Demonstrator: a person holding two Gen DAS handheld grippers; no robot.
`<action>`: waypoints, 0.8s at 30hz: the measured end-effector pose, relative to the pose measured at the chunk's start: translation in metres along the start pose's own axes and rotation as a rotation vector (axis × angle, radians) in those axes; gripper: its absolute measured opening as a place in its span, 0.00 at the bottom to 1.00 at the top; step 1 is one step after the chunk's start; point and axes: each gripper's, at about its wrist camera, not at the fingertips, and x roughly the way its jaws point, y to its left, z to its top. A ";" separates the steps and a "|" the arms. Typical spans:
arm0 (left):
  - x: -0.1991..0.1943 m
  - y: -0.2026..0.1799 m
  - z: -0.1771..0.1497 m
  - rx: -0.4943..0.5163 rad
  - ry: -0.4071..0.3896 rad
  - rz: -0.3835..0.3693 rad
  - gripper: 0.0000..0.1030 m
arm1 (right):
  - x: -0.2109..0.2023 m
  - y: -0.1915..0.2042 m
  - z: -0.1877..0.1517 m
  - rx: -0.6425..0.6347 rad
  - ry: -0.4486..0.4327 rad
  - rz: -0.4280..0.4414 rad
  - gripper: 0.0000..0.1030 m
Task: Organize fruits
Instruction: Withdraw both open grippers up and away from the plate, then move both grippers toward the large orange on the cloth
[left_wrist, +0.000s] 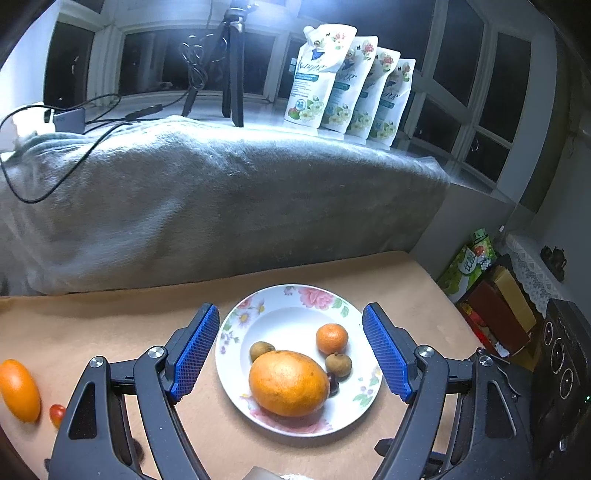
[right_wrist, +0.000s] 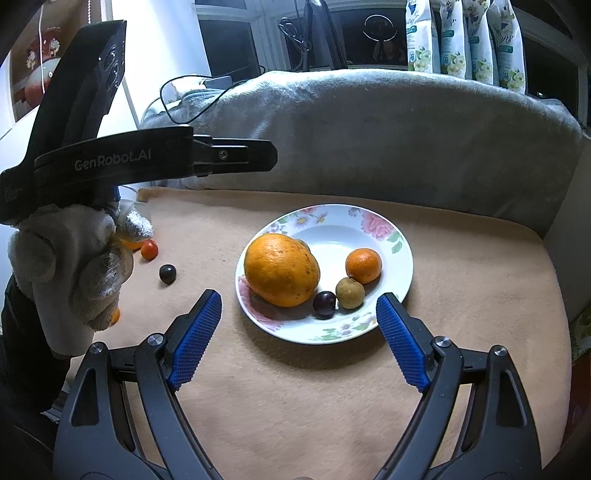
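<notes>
A floral white plate (left_wrist: 354, 413) (right_wrist: 400, 240) sits on a tan cloth. It holds a big orange (left_wrist: 288, 384) (right_wrist: 281, 269), a small tangerine (left_wrist: 331, 338) (right_wrist: 364, 266), a brown longan (left_wrist: 338, 365) (right_wrist: 349, 292), a dark grape (left_wrist: 333, 384) (right_wrist: 324, 304) and a second brown fruit (left_wrist: 261, 350). My left gripper (left_wrist: 290, 349) is open above the plate. My right gripper (right_wrist: 299, 330) is open at the plate's near rim. An elongated orange fruit (left_wrist: 19, 390), a cherry tomato (left_wrist: 56, 414) (right_wrist: 149, 249) and a dark grape (right_wrist: 167, 273) lie on the cloth to the left.
A grey blanket-covered sofa back (left_wrist: 221, 199) (right_wrist: 388, 140) rises behind the cloth. Several refill pouches (left_wrist: 351, 81) and a tripod (left_wrist: 232, 66) stand on the sill. Boxes (left_wrist: 495, 306) sit to the right. The gloved hand (right_wrist: 74, 266) holding the left gripper is at left.
</notes>
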 end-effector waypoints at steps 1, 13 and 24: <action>-0.002 0.001 -0.001 -0.005 -0.001 0.003 0.78 | -0.001 0.002 0.000 -0.001 -0.001 -0.001 0.86; -0.046 0.025 -0.017 -0.034 -0.054 0.068 0.78 | -0.008 0.027 0.004 -0.007 -0.008 0.008 0.86; -0.085 0.057 -0.030 -0.070 -0.105 0.133 0.78 | 0.001 0.053 0.012 -0.015 -0.001 0.036 0.86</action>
